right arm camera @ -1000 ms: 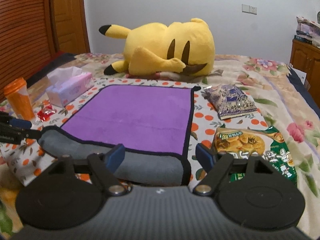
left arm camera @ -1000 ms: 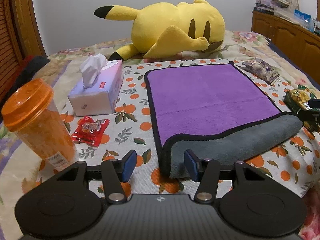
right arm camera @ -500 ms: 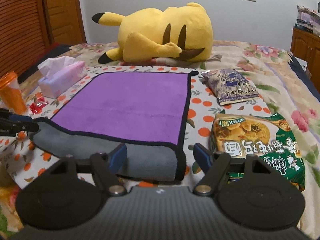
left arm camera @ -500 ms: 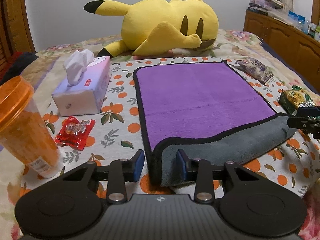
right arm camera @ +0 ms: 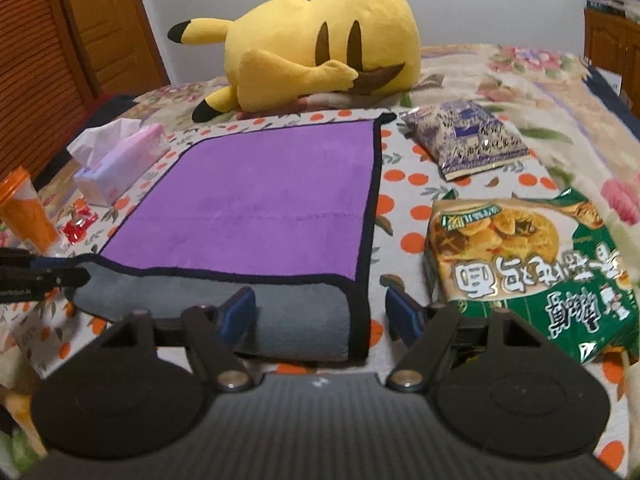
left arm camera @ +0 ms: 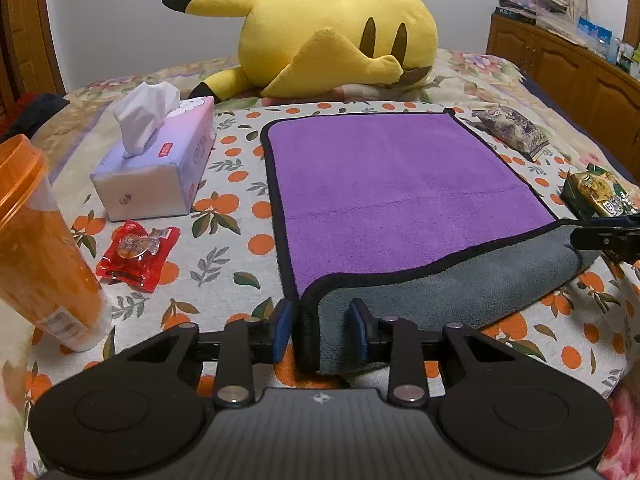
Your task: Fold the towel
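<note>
- The towel [left arm camera: 400, 192] lies spread on the bed [left arm camera: 460, 76], purple face up, with its near edge rolled over so a grey strip of the underside shows along the front — the first fold is started, not carried through.
- Left gripper [left arm camera: 320, 330]: over the last second its jaws have narrowed from wide apart to just straddling the towel's near left corner; a small gap remains on each side, so they are not yet clenched on it.
- Right gripper [right arm camera: 320, 312]: it has closed in on the near right corner, but its jaws are spread wide, with the corner lying between them.
- In my judgement both corners are about to be pinched, then lifted and carried toward the far edge.
- Around the towel: tissue box [left arm camera: 160, 168], red candy wrapper [left arm camera: 138, 248] and orange cup [left arm camera: 36, 240] to the left; two snack packets [right arm camera: 520, 264] to the right; a Pikachu plush [left arm camera: 332, 36] beyond.
</note>
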